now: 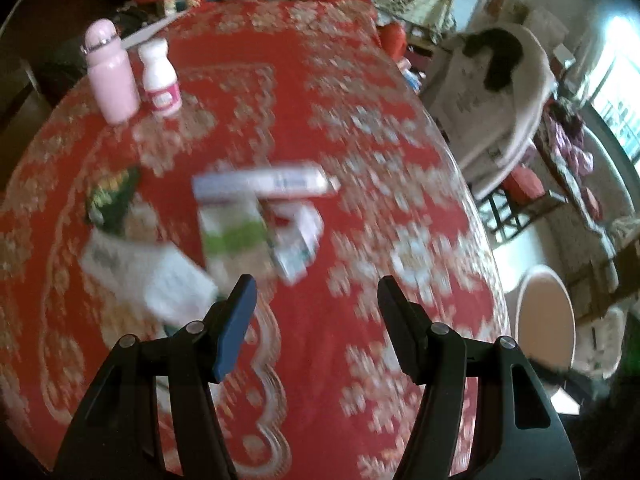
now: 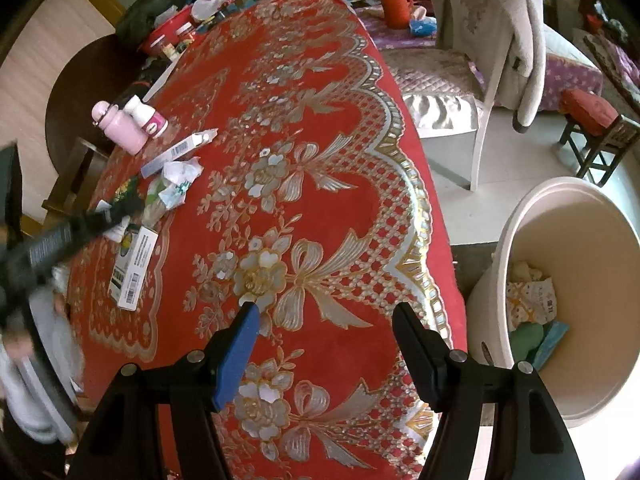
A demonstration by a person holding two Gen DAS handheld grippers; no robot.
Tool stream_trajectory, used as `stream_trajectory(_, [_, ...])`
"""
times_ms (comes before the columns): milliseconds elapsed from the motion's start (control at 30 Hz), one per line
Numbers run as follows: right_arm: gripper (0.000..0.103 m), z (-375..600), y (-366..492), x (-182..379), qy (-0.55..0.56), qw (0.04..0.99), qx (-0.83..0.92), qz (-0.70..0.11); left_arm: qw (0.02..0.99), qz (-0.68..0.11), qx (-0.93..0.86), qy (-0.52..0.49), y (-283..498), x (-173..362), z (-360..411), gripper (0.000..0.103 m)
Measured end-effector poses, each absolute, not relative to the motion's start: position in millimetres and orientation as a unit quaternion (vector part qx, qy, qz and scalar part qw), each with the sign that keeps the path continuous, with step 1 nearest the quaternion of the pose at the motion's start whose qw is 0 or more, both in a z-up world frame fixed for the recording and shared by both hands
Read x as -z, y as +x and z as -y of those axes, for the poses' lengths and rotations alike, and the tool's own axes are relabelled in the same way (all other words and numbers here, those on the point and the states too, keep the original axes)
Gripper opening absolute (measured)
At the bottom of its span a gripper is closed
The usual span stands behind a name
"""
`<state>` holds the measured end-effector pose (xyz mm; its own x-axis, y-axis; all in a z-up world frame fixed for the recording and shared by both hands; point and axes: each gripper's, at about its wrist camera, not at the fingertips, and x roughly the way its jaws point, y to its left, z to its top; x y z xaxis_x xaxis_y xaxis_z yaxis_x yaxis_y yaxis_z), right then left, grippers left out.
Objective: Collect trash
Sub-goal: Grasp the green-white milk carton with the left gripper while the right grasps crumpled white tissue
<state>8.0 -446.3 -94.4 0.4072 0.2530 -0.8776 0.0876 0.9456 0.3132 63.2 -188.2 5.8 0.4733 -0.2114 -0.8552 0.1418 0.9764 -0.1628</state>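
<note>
Trash lies in a heap on the red tablecloth: a long white box, a green and white carton, a small white box, a white carton and a green wrapper. My left gripper hangs open just short of the heap, with only cloth between its fingers; this view is motion-blurred. My right gripper stands open and holds nothing, over the cloth's near right part. Beside the table stands a cream bin with paper and other scraps inside.
A pink bottle and a white bottle stand behind the trash. Jars and a red bowl crowd the table's far end. A draped chair and a red-cushioned stool stand right of the table. A grey sleeve shows at left.
</note>
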Motion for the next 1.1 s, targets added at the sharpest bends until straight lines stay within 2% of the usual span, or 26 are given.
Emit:
stream_trajectory(200, [0.066, 442.8, 8.1, 94.4, 0.155, 0.823, -0.052, -0.545, 0.832, -0.547, 0.087, -0.040, 98.7, 7.4, 164.9, 0.061])
stream_trajectory(467, [0.066, 421.5, 28.2, 98.7, 0.155, 0.818, -0.076, -0.549, 0.821, -0.568, 0.044, -0.018, 71.0, 16.7, 98.8, 0.061])
stream_trajectory(800, [0.067, 354.5, 74.8, 101.4, 0.124, 0.814, -0.133, -0.552, 0.809, -0.581, -0.033, -0.077, 28.6, 25.8, 3.2, 0.061])
stream_trajectory(1100, [0.068, 306.9, 119.8, 99.6, 0.126, 0.816, -0.150, -0.544, 0.818, -0.553, -0.030, -0.157, 21.2, 10.7, -40.9, 0.061])
